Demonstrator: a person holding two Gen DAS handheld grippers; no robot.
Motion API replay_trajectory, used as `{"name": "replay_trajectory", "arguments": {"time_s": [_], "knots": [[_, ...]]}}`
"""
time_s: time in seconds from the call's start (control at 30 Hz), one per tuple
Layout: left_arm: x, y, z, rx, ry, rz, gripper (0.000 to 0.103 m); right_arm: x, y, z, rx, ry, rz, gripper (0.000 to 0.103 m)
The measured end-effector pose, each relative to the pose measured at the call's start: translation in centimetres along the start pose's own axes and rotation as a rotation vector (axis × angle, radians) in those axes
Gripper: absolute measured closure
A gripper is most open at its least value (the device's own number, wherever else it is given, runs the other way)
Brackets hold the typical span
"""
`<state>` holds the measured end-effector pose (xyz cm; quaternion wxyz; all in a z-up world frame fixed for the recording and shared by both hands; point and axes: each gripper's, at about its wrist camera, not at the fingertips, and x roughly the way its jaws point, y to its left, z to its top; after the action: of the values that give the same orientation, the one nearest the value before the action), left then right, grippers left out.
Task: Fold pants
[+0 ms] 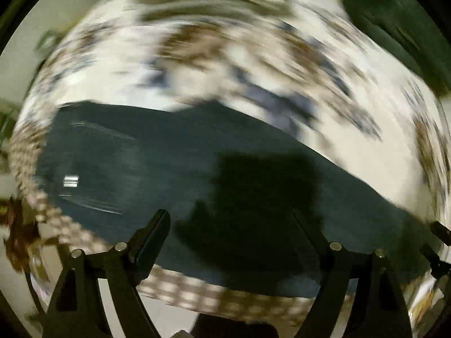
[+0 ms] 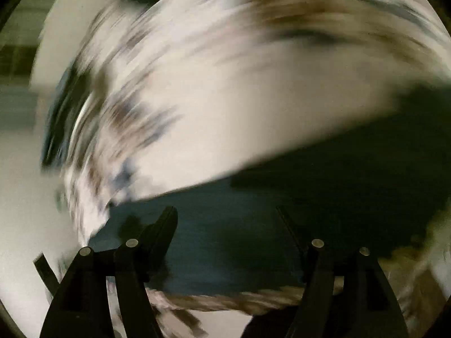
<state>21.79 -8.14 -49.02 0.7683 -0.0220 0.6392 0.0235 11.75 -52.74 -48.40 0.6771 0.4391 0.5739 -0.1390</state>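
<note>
Dark teal pants (image 1: 174,163) lie flat on a white cloth with brown and blue flowers (image 1: 253,50); the picture is smeared by motion. My left gripper (image 1: 228,217) hangs above the pants, pointing down, its two black fingers (image 1: 153,236) wide apart with nothing between them. A dark shadow falls on the pants under it. In the right wrist view the same pants (image 2: 225,239) fill the lower part, over the flowered cloth (image 2: 225,98). My right gripper (image 2: 225,217) stands over them with its fingers (image 2: 160,233) spread and no fabric pinched.
The cloth has a brown chequered border (image 1: 197,293) along the near edge, with a pale floor (image 1: 180,318) below it. Something dark stands at the far right (image 1: 394,19). Dark objects sit at the left of the right wrist view (image 2: 64,107).
</note>
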Motion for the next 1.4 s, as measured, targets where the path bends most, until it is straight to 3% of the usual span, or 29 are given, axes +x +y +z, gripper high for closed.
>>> {"name": "replay_trajectory", "arguments": {"time_s": [0.1,0.13,0.17,0.23,0.33,0.47,0.53,0.67,0.8,0.93,1.0,1.03,1.07,1.1,1.2,1.27,1.4], "knots": [[1.9,-5.7,-0.7,0.063,0.063,-0.043,0.019,-4.2,-10.9,1.8,0.216,-0.099,-0.048,0.031],[2.6,-7.4,-1.0,0.074,0.083,-0.054,0.019,-4.8,-12.9,2.1,0.259,-0.114,-0.044,0.031],[3.1,-8.6,-1.1,0.076,0.098,-0.066,0.019,-5.3,-16.2,2.8,0.32,-0.136,-0.004,0.031],[4.3,-10.7,-1.5,0.087,0.123,-0.078,0.019,-5.0,-19.3,3.6,0.366,-0.145,0.07,0.031],[6.4,-13.1,-2.0,0.143,0.143,-0.01,0.019,-4.4,-22.1,4.7,0.399,-0.183,0.183,0.032],[7.9,-13.6,-1.9,0.155,0.137,0.038,0.013,-3.1,-22.2,5.5,0.395,-0.223,0.296,0.034],[8.2,-13.6,-1.6,0.151,0.14,0.037,0.006,-3.1,-21.8,5.6,0.379,-0.22,0.23,0.038],[9.0,-13.3,-0.9,0.145,0.154,0.032,0.0,-3.2,-22.2,4.2,0.401,-0.23,0.257,0.038],[9.5,-13.4,-0.2,0.137,0.157,0.044,0.0,-1.1,-23.4,3.9,0.464,-0.243,0.478,0.038],[9.5,-13.5,-0.1,0.13,0.109,0.039,0.0,-0.2,-23.0,5.3,0.466,-0.333,0.664,0.04],[9.1,-13.4,-1.0,0.13,0.093,0.038,0.0,0.4,-22.5,6.2,0.434,-0.356,0.643,0.044],[9.1,-13.5,-1.2,0.13,0.09,0.038,0.0,0.9,-22.4,6.7,0.428,-0.345,0.591,0.071],[9.2,-13.5,-1.2,0.129,0.091,0.037,0.0,1.4,-22.4,7.0,0.428,-0.329,0.529,0.088],[9.3,-13.6,-1.3,0.128,0.094,0.035,0.0,1.6,-22.4,7.2,0.421,-0.32,0.506,0.095],[9.4,-13.2,-1.0,0.129,0.112,0.025,0.0,-0.4,-21.4,7.0,0.348,-0.376,0.429,0.095],[9.5,-13.5,-1.2,0.132,0.122,0.025,0.0,-0.9,-22.2,7.3,0.387,-0.388,0.467,0.095],[9.6,-13.5,-0.6,0.128,0.123,0.024,0.0,1.4,-22.8,9.4,0.421,-0.279,0.483,0.09]]}}
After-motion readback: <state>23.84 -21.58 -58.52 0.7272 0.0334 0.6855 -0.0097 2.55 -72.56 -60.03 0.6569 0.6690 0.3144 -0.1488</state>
